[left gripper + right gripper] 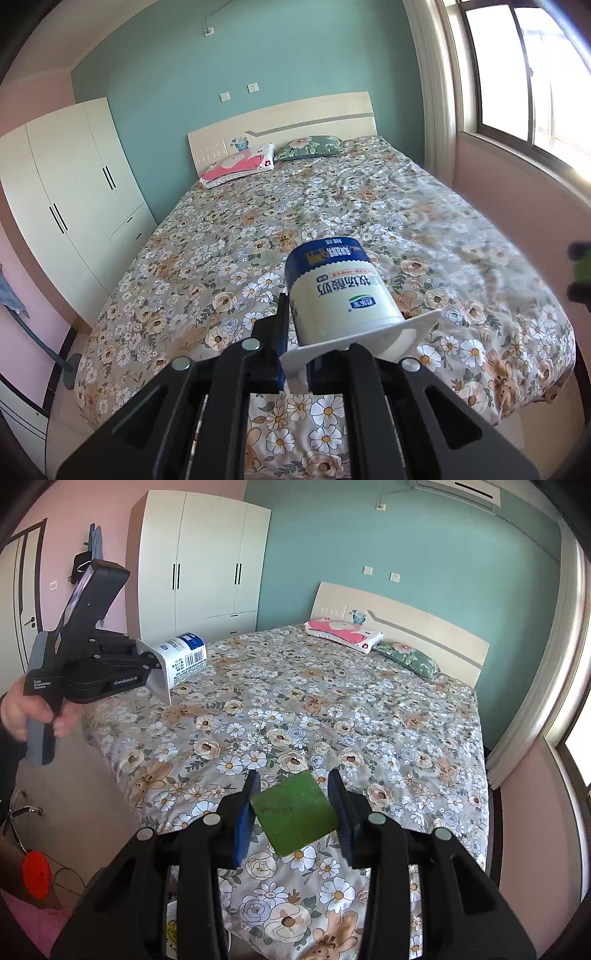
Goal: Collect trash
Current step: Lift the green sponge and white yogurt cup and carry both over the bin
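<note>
Left gripper (295,354) pinches the cup (340,291) by its rim, axis pointing 12 o'clock over the bed (332,206), while right gripper (293,808) clamps the green piece (295,812), both lifted clear

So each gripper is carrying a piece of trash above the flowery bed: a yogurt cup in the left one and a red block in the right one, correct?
Nearly. The block in the right gripper is green, not red, as the right wrist view shows. The rest holds: the left gripper carries the yogurt cup by its rim, both above the flowery bed.
</note>
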Action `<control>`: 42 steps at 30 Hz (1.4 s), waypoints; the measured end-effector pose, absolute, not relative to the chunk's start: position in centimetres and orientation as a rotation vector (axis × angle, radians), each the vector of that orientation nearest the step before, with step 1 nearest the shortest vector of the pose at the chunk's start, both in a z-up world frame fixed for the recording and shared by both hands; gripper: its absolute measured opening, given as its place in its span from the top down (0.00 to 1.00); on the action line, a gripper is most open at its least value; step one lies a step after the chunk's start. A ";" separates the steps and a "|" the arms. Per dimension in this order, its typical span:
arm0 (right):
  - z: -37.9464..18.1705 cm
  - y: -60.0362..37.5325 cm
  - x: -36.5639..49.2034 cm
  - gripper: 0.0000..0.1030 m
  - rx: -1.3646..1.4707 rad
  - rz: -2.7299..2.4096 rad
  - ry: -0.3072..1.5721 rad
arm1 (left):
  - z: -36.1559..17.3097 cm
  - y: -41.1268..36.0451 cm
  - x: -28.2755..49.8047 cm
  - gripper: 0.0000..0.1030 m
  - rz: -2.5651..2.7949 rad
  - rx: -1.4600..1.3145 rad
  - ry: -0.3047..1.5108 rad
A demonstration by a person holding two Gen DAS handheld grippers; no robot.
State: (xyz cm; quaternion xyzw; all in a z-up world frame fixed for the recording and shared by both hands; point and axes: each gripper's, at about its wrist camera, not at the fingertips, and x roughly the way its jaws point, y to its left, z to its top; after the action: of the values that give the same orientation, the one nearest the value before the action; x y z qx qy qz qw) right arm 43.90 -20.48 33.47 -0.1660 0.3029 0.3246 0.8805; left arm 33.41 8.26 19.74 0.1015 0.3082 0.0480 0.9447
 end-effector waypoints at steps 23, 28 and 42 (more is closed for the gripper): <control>31.9 -24.0 29.9 0.62 -0.387 0.689 0.633 | 12.4 3.4 19.3 0.90 -0.069 0.275 0.712; 28.7 -24.0 29.0 0.62 -0.388 0.699 0.684 | 9.2 3.2 18.1 0.90 -0.114 0.257 0.759; 17.9 -22.3 29.3 0.62 -0.369 0.764 0.865 | -0.6 3.3 17.9 0.90 -0.186 0.210 0.919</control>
State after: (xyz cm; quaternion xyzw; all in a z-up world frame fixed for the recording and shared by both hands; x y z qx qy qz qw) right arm 29.30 -22.27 17.95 -0.1732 0.4064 0.3589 0.8222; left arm 17.94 3.32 -0.62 0.1009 0.4421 -0.0892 0.8868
